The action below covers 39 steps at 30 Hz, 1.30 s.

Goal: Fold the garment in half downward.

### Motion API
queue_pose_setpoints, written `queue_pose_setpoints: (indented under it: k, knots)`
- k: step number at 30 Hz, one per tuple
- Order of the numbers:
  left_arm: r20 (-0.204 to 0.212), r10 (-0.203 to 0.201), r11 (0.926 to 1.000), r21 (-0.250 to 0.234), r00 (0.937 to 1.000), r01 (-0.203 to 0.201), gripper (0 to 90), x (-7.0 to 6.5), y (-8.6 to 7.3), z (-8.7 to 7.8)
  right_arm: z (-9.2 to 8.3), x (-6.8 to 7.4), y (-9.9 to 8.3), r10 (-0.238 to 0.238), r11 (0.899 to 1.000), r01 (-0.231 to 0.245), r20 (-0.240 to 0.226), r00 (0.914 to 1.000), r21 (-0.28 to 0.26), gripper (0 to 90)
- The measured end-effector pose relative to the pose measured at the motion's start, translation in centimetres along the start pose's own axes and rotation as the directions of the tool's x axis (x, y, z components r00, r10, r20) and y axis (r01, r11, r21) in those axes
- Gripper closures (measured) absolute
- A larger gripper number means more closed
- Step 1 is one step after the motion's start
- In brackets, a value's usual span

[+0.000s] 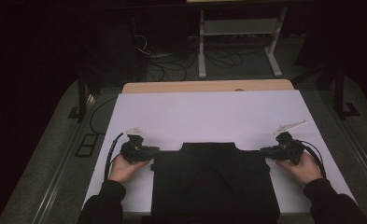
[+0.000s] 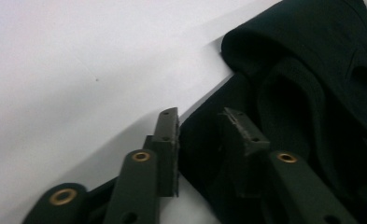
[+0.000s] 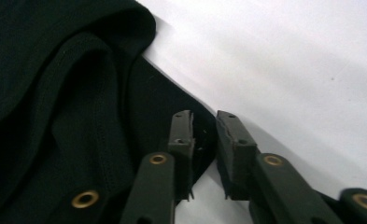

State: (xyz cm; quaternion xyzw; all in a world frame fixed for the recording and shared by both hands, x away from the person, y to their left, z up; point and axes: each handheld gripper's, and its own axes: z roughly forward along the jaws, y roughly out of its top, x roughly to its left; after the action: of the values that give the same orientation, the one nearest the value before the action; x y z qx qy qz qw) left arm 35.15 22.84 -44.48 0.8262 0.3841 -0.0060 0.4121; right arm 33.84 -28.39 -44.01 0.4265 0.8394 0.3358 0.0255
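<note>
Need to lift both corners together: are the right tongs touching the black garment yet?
Touching. In the right gripper view the right tongs straddle the black garment's edge, the fabric between them and against the left jaw's pad.

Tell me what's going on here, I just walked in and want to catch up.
A person is working at a white table with a two-jaw gripper in each hand, handling a black garment spread flat in front of them. The left gripper has an edge of the cloth between its jaws on one side, and the right gripper has the opposite edge between its jaws. The jaws are narrowed around the fabric. The garment lies on the table, not yet lifted.
</note>
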Motion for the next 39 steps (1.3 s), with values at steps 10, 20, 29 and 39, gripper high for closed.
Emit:
queue_pose_setpoints:
  k: [10, 20, 29, 39]
  knots:
    - [-0.004, 0.006, 0.9991, 0.041, 1.0, -0.006, 86.4, -0.2, 0.1, 0.4, 0.2, 0.1, 0.0, 0.012, 1.0, -0.012, -0.003, 0.9999, 0.015, 86.4]
    - [-0.062, 0.067, 0.9944, 0.086, 0.9958, -0.062, 87.6, -0.7, 0.7, 0.3, 0.0, 0.2, 0.1, -0.002, 1.0, 0.002, 0.018, 0.9998, 0.008, 87.5]
    - [-0.123, 0.045, 0.9976, 0.058, 0.9914, -0.038, 87.9, -0.7, 1.1, -0.2, 0.2, 0.3, 0.4, 0.007, 1.0, -0.007, 0.05, 0.9987, -0.001, 87.5]
    - [-0.153, 0.047, 0.9987, 0.028, 0.9871, -0.043, 87.9, -0.6, 1.4, -0.7, 0.0, 0.0, 1.0, 0.026, 0.999, -0.024, 0.062, 0.9977, -0.036, 87.5]
